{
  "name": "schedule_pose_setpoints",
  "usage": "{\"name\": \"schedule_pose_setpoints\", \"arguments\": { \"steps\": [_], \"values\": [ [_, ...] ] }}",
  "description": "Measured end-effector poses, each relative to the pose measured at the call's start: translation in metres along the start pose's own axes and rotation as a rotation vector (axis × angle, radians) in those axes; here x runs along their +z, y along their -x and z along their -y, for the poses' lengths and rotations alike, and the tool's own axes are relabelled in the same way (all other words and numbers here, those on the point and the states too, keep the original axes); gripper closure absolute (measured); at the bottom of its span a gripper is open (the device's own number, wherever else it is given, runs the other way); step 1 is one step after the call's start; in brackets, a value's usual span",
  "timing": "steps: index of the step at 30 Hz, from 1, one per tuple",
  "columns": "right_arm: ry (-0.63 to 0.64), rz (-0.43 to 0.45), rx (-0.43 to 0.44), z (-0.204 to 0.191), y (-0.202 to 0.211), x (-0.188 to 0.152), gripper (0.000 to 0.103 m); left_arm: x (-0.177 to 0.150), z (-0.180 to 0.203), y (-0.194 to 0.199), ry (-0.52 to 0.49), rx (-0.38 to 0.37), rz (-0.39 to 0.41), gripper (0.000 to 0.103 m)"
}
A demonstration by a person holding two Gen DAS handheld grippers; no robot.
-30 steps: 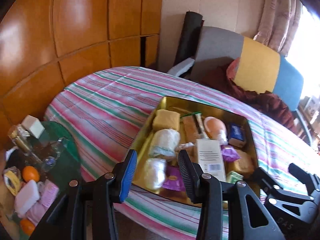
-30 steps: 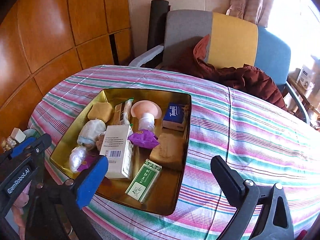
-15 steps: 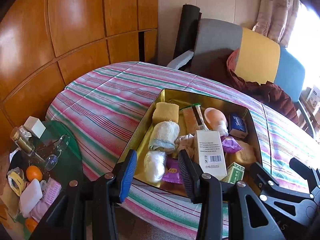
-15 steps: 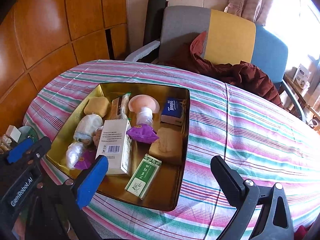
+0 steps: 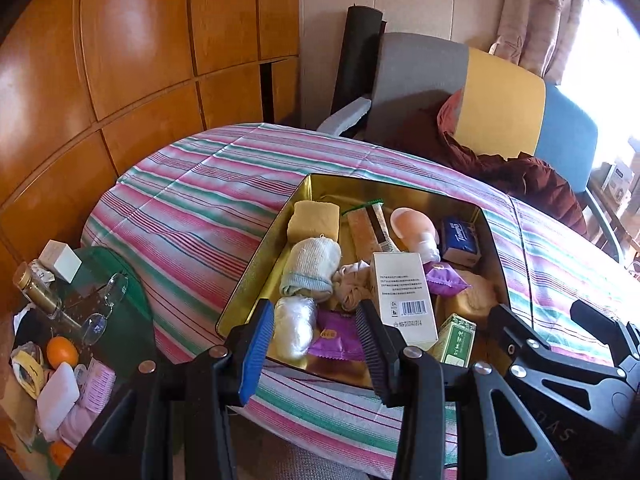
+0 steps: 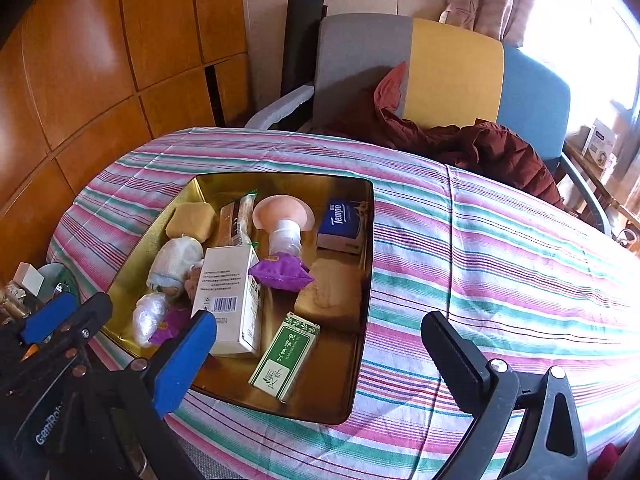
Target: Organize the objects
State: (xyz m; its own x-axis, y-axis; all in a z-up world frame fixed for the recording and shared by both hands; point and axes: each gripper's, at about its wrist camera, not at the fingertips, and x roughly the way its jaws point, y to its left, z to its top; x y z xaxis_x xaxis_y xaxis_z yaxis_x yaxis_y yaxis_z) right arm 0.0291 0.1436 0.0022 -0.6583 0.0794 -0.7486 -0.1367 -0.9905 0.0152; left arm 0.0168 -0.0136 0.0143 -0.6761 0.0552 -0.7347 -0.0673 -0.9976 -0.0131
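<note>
A gold tin tray lies on the striped tablecloth and holds several items. Among them are a white barcode box, a green box and a purple packet. A blue Tempo tissue pack, a pink-capped bottle, a yellow sponge and a rolled white cloth lie further back. My left gripper hovers open over the tray's near left corner, nothing between its fingers. My right gripper hangs wide open above the tray's near edge, holding nothing.
A low green side table at the left carries glasses, an orange and a jar. Behind the table stands a grey, yellow and blue chair with a maroon jacket. Wood panels line the left wall.
The left gripper has turned slightly, so the tray sits more level in its view. Both sets of jaws stand as before. The right gripper has kept still.
</note>
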Motion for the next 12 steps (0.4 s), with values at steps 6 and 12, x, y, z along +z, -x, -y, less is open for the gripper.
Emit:
{"name": "schedule_pose_setpoints", "arguments": {
  "steps": [6,12],
  "values": [
    [-0.004,-0.005,0.007,0.0002,-0.0015,-0.0008,0.000,0.0003,-0.0010,-0.0014,-0.001,0.015,0.002,0.060],
    [-0.003,-0.014,0.013,0.0003,-0.0031,-0.0018,0.000,-0.0003,-0.0010,-0.0037,-0.003,0.025,0.002,0.060]
  ]
}}
